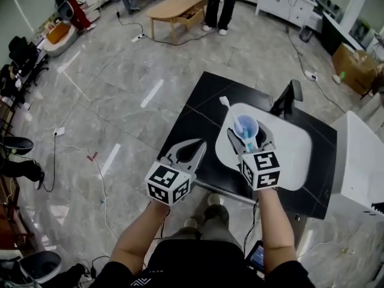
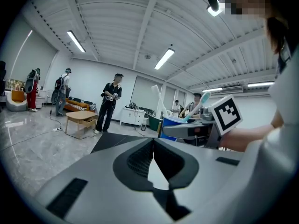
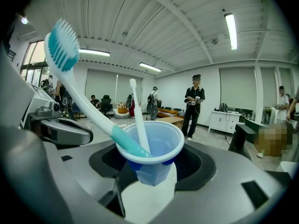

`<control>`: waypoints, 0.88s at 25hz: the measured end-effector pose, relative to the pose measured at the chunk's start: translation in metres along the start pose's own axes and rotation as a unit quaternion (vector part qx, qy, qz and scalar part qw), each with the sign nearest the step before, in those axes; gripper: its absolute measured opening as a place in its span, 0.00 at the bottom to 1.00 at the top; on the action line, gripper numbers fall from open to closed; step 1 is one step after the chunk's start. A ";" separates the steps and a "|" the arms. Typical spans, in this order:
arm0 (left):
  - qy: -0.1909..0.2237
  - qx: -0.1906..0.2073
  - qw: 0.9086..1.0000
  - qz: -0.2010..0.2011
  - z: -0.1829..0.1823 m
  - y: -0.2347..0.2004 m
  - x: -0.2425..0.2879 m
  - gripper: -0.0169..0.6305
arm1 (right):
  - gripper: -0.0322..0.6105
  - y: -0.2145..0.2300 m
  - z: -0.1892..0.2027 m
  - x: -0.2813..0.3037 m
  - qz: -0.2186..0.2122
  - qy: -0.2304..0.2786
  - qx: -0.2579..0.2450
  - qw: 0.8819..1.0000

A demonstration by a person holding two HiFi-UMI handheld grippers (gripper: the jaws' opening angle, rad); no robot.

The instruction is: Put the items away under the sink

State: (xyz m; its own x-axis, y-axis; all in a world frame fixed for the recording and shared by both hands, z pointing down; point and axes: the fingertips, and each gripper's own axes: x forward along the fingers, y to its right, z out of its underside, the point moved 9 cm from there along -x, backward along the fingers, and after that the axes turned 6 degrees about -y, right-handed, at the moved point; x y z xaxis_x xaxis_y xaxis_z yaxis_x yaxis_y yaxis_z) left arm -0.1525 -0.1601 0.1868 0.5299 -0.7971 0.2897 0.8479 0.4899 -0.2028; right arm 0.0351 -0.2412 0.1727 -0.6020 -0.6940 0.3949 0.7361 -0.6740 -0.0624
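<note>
Black countertop (image 1: 198, 116) below me, w/ the white sink basin (image 1: 294, 155) set in it and a black tap (image 1: 287, 98) at the basin's far rim.

L claw (image 1: 201, 144) is out over the counter, just beside the basin's left edge. It's closed right up, tips touching, nothing btwn them. Left gripper view says the same: dark pads flat against each other, only a sliver of gap lower down.

R claw (image 1: 248, 138) shows over the basin's left part in head view. Its jaws are partway apart, clamped on a blue cup (image 3: 156, 143), one pad each side of the cup's lower body, rim sitting clear above them. Cup is upright, mouth up, held off the surface.

Two brushes stand inside the cup. The teal-headed toothbrush (image 3: 84, 94) has a white handle w/ a teal grip; it leans over the rim toward my L claw's side, bristles up. The thinner white toothbrush (image 3: 138, 113) stands steeper, near the cup's middle, tipped toward the far side. Neither brush touches the claw.
</note>
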 end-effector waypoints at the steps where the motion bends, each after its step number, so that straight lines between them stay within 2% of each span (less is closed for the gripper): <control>1: 0.001 0.000 1.000 0.003 0.002 0.002 -0.005 0.04 | 0.54 -0.005 0.001 -0.005 0.002 0.001 0.003 1.000; 13: 0.000 0.009 0.999 0.051 0.030 0.035 -0.048 0.04 | 0.54 -0.054 0.043 -0.070 0.040 -0.009 0.042 0.998; 22: 0.009 0.013 0.997 0.073 0.030 0.072 -0.055 0.04 | 0.54 -0.059 0.055 -0.125 0.051 -0.008 0.050 0.997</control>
State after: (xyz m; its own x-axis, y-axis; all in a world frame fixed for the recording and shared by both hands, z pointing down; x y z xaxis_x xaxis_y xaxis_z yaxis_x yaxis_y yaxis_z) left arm -0.1197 -0.0704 0.1848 0.6481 -0.7220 0.2423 0.7615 0.6104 -0.2179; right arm 0.0837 -0.1010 0.1777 -0.5177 -0.7530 0.4061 0.8210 -0.5708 -0.0117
